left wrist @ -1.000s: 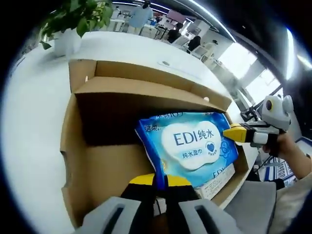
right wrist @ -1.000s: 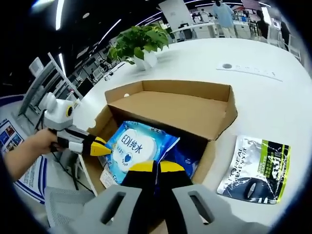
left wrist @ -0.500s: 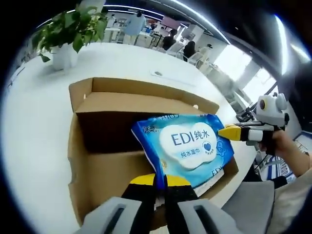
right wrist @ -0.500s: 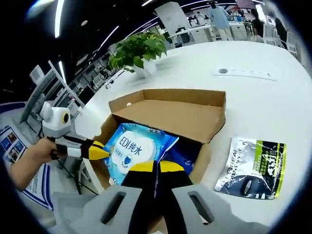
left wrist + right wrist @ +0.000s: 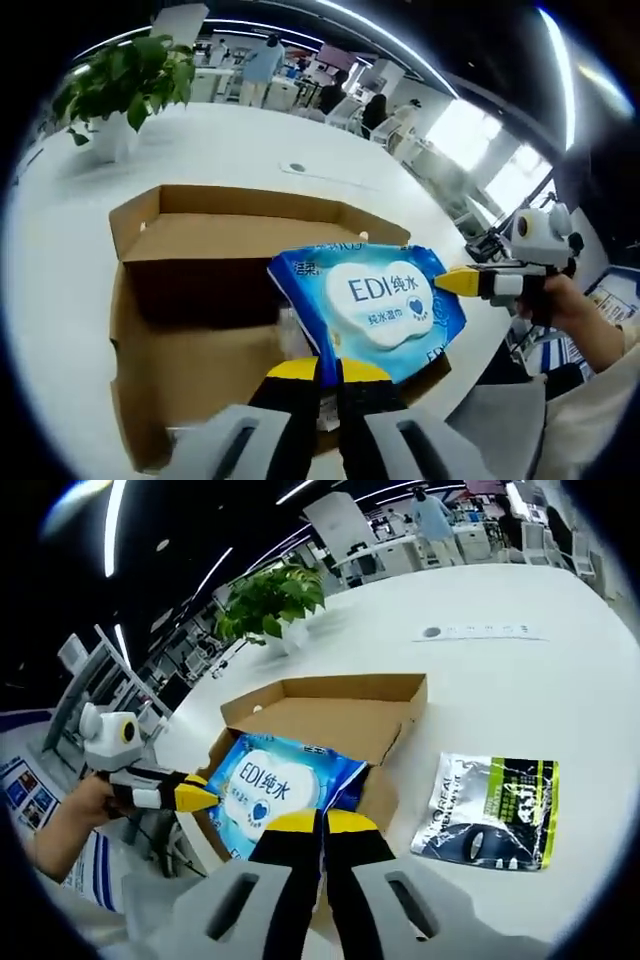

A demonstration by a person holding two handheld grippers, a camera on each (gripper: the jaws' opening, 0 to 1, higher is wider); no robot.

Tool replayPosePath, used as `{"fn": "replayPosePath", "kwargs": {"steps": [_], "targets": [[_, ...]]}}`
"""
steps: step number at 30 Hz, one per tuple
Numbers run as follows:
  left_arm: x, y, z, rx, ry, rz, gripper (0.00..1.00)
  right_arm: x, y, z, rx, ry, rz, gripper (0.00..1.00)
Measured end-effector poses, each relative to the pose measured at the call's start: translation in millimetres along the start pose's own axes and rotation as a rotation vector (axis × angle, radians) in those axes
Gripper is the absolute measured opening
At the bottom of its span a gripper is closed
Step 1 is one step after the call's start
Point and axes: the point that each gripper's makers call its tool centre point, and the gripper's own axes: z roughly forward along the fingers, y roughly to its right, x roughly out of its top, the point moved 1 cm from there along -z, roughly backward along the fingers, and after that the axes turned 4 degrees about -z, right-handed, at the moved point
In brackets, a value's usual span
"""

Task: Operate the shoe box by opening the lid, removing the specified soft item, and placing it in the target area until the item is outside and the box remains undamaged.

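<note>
The left hand-held gripper (image 5: 330,368) is clenched on the near edge of one blue pack of wet wipes (image 5: 375,305), its yellow-tipped jaws closed together on the wrapper. The right hand-held gripper (image 5: 322,822) grasps the same pack (image 5: 270,790) in the same way at another edge; in the left gripper view it (image 5: 448,283) comes in from the right with its tip touching the pack's side. The pack is held between the two, above the open cardboard shoe box (image 5: 190,300), partly over the box's near corner.

There is one box, with its lid folded back, on the white bench (image 5: 520,670). What lies under the pack inside the box is hidden; something pale shows there but is hard to make out.

One green and black sachet (image 5: 492,810) lies flat on the bench just beside the box. One potted plant (image 5: 272,605) stands near the far edge of the bench. The person's hand (image 5: 575,315) holding the right gripper is cut off by the edge of the view.
</note>
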Motion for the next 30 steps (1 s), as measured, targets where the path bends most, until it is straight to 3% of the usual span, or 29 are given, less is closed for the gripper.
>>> {"fn": "replayPosePath", "kwargs": {"steps": [7, 9, 11, 30], "targets": [[4.4, 23.1, 13.7, -0.018, -0.002, 0.025, 0.04, -1.9, 20.5, -20.1, -0.032, 0.02, 0.017, 0.0], [6.2, 24.6, 14.9, -0.008, 0.0, 0.037, 0.04, 1.9, 20.1, -25.4, -0.013, 0.046, 0.052, 0.0], [9.1, 32.7, 16.1, -0.043, 0.015, 0.011, 0.04, 2.0, 26.5, -29.0, -0.044, 0.037, 0.029, 0.0], [10.9, 85.6, 48.2, -0.092, -0.003, 0.074, 0.05, -2.2, 72.6, -72.5, -0.105, 0.054, 0.074, 0.0]]}}
